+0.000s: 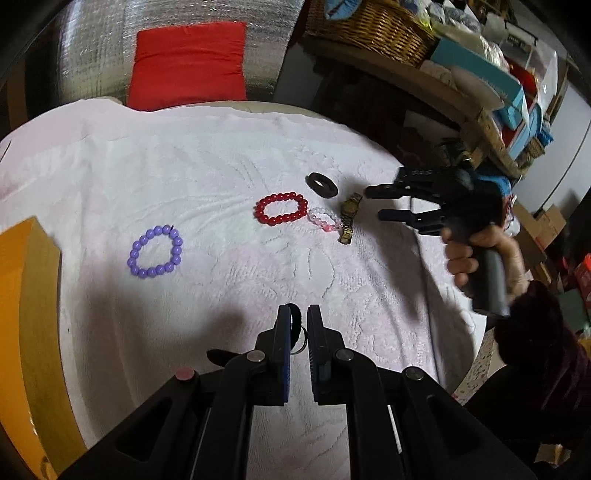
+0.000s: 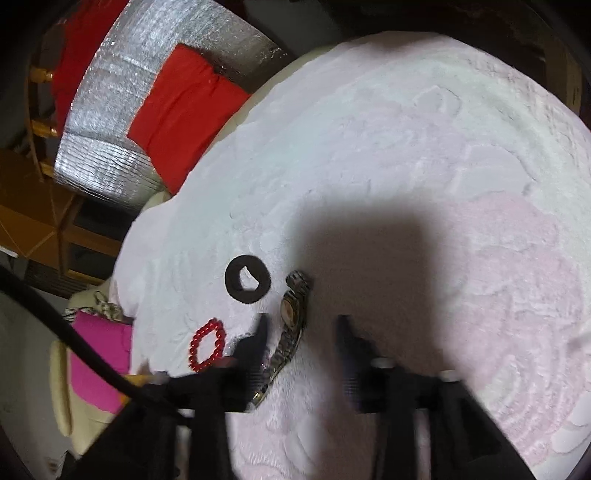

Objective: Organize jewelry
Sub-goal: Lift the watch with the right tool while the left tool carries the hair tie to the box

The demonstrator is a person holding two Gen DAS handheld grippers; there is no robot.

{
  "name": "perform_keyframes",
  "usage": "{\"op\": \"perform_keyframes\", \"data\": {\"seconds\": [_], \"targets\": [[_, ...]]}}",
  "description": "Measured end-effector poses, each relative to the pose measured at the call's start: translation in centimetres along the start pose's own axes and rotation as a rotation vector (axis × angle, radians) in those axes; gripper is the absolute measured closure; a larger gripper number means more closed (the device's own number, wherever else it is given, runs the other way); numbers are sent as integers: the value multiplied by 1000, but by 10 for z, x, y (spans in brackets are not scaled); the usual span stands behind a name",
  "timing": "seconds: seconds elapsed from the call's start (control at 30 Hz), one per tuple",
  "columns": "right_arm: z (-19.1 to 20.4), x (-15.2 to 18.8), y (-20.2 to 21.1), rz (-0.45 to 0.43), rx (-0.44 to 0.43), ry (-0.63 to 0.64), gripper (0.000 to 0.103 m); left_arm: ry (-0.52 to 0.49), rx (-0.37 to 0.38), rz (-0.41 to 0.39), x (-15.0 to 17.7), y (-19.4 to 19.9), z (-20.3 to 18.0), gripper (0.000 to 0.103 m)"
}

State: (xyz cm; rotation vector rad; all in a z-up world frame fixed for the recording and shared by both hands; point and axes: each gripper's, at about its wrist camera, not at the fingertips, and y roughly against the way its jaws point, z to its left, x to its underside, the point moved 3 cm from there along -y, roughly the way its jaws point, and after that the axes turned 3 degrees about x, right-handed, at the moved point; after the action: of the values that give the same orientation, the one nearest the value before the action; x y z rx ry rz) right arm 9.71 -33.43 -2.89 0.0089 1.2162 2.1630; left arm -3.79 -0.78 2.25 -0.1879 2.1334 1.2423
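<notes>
On a pale pink towel [image 1: 221, 155] lie a purple bead bracelet [image 1: 156, 252], a red bead bracelet [image 1: 281, 213], a small pink-white bead bracelet [image 1: 325, 220], a gold watch [image 1: 348, 218] and a black hair tie [image 1: 322, 184]. My left gripper [image 1: 298, 314] is shut on a small black band with a metal ring [image 1: 295, 330], above the towel's near part. My right gripper [image 2: 303, 325] is open, low over the watch [image 2: 291, 317], which lies between its fingers. The hair tie [image 2: 247, 282] and red bracelet [image 2: 207, 345] lie to its left.
An orange box [image 1: 26, 314] stands at the towel's left edge. A red cushion [image 1: 188, 64] leans on a silver foil panel behind the table. Cluttered shelves with a wicker basket [image 1: 373, 26] stand at the right. A magenta item [image 2: 99, 365] lies beyond the towel's edge.
</notes>
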Motion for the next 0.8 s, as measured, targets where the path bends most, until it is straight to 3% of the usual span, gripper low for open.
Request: {"op": "perform_keyframes", "data": {"seconds": [0.23, 0.27, 0.33, 0.4, 0.47, 0.6, 0.8], "targets": [[29, -4, -22, -132, 204, 124, 52, 59, 19, -54, 12, 10, 13, 94], [33, -4, -25, -140, 234, 142, 54, 64, 14, -60, 14, 11, 14, 94], [42, 0, -32, -180, 361, 205, 75, 69, 11, -73, 17, 13, 15, 94], [55, 6, -41, -220, 487, 315, 83, 76, 11, -79, 18, 14, 15, 94], [60, 9, -43, -233, 523, 354, 83, 78, 5, -89, 19, 17, 14, 94], [57, 6, -31, -228, 456, 318, 84, 75, 0, -131, 20, 32, 10, 94], [60, 1, 11, -252, 248, 246, 84, 90, -9, -218, 17, 70, 4, 94]]}}
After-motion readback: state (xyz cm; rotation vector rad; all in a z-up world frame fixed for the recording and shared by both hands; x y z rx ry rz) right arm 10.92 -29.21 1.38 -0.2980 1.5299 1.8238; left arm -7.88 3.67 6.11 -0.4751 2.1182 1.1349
